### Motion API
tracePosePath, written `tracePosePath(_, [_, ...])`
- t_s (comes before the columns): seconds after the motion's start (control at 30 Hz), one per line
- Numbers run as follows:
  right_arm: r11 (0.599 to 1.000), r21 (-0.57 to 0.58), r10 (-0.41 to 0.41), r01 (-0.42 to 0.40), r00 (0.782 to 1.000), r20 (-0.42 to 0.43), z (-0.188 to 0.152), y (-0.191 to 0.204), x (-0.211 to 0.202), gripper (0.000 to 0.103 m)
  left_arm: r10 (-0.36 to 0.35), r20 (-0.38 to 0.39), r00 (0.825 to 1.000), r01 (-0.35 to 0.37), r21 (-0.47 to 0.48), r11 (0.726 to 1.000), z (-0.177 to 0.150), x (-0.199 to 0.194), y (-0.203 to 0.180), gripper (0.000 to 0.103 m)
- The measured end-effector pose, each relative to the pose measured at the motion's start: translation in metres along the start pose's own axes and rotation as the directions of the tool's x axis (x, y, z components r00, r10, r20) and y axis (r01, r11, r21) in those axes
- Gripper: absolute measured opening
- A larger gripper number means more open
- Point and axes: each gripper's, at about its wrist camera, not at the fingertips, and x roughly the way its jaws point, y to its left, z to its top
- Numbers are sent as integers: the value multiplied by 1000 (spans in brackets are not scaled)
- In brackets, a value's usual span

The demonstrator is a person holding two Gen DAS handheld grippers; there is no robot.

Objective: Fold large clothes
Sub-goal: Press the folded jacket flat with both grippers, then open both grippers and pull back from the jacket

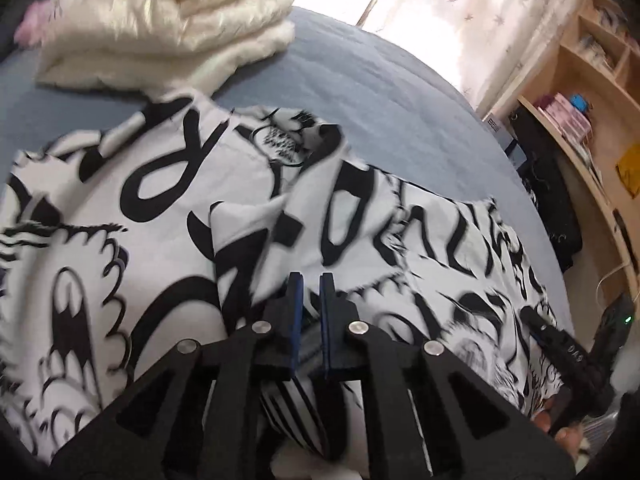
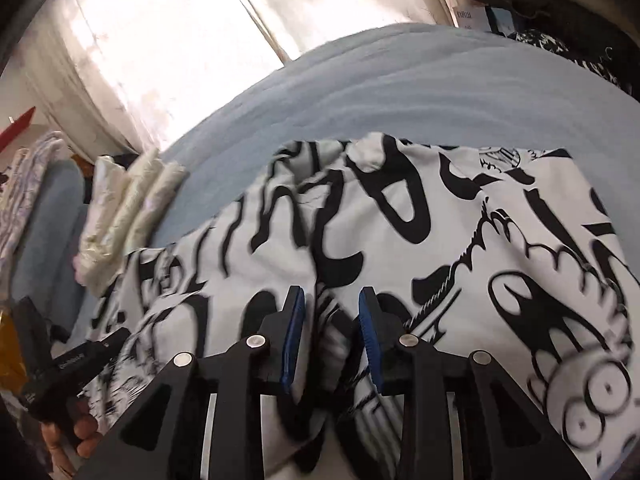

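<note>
A large white garment with black cartoon print [image 1: 160, 216] lies bunched on a blue-grey bed [image 1: 360, 92]. My left gripper [image 1: 311, 280] is nearly closed, with striped black-and-white cloth [image 1: 296, 400] between its blue pads. The same garment [image 2: 440, 220] fills the right wrist view. My right gripper [image 2: 331, 294] has its jaws partly apart with a fold of the garment bunched between them. The other gripper shows at the right edge of the left view [image 1: 568, 352] and at the lower left of the right view [image 2: 72, 364].
A folded cream garment [image 1: 160, 28] lies on the bed beyond the printed one, also in the right wrist view [image 2: 132, 208]. Wooden shelves [image 1: 592, 92] with boxes stand to the right. A bright curtained window [image 2: 160, 40] is behind the bed.
</note>
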Motion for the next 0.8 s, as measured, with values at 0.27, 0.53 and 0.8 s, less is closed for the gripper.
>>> tracePosePath(0.27, [977,-211,46,-43,999,10,-12,82,-6,37,-117,-30,993,120,145,982,-34,-28,-75,4])
tracePosePath(0.53, [968,-220,-137,123,989,-51,-42,50,24,37,-52,-97,994,74,235,969,-72,8,-90,6])
tracePosePath(0.8, [967,-204,-169,154,984,-58,-45,44,29,38,-4,-64,998,22,284,959,-77,11,-94,6])
